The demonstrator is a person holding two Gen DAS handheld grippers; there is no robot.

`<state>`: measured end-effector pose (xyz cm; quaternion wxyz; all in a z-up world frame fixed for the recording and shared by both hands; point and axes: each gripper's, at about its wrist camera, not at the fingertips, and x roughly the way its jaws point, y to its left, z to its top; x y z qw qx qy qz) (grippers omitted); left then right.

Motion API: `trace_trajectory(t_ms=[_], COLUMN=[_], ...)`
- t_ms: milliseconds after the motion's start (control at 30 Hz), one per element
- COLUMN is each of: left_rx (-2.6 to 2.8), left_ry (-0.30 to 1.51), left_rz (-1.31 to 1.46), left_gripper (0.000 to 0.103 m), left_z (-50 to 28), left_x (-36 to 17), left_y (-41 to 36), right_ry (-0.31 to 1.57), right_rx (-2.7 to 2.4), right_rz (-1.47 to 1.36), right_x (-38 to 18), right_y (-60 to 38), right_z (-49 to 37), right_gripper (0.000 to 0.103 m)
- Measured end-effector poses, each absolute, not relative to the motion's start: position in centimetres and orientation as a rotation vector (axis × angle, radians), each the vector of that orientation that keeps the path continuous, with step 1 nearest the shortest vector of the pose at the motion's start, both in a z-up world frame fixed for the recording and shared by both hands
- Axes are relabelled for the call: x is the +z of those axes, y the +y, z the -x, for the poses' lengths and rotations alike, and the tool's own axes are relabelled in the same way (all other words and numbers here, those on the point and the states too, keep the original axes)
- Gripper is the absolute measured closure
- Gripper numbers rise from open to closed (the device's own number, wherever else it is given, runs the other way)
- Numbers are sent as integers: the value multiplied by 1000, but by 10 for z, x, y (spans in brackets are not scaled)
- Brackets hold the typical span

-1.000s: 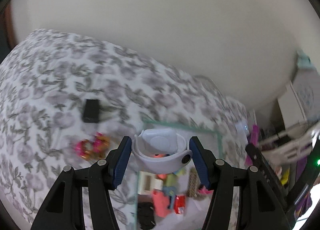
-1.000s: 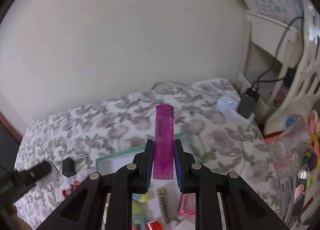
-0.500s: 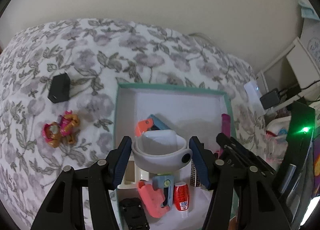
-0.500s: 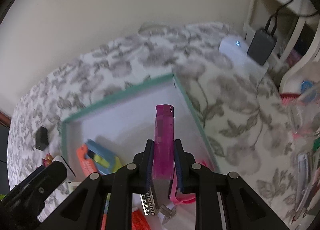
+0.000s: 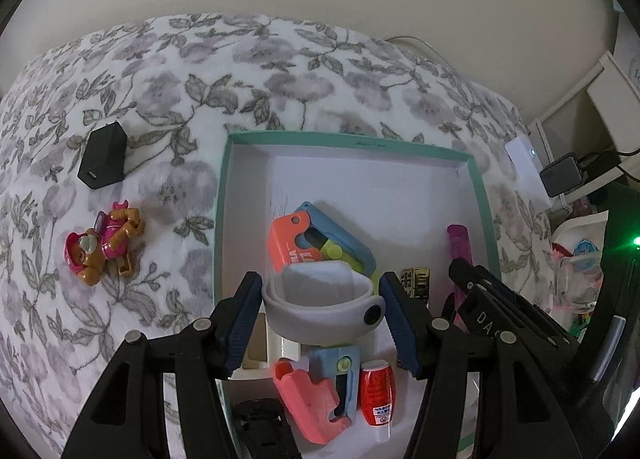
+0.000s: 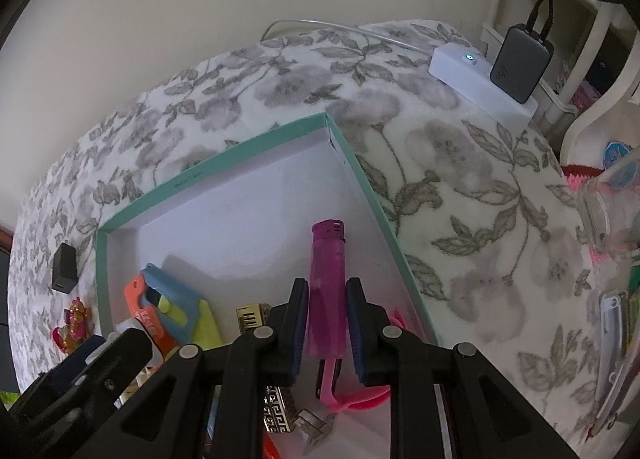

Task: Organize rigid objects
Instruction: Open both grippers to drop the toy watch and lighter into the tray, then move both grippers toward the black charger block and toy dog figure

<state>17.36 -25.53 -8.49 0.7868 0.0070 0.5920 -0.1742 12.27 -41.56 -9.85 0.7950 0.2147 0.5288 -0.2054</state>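
Your left tongs [image 5: 320, 307] pinch a white case [image 5: 320, 311], right tongs [image 6: 328, 323] a pink lighter [image 6: 327, 287], above the half-filled box [image 5: 352, 141]; toy figure [image 5: 102, 247] and black charger [image 5: 103, 155] remain on the bed.

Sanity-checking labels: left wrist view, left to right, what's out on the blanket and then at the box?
Black charger → toy figure → teal box left wall → orange-and-blue cutter → purple lighter → white device with a lit dot.

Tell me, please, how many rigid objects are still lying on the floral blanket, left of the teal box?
2: a black charger block nearer the wall, and a pink-and-brown toy figure below it. The grippers may hide others.
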Motion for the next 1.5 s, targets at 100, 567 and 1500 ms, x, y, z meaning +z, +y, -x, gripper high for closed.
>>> trace_trajectory(t_ms=[100,567,1500], left_rx=[-376,-349,281], left_ry=[1273,1172,1136], left_rz=[-14,32,84], left_gripper=[40,27,6], left_z=[-175,-184,-245], left_x=[-82,-29,-46], left_y=[-255,-230,-15], right_ry=[1146,986,1036], right_rx=[-432,-392,-129], right_rz=[-473,-441,-248], right_x=[-98,-22,-35], right_y=[-415,-399,-257], right_z=[-124,-123,-186], right_gripper=[81,80,31])
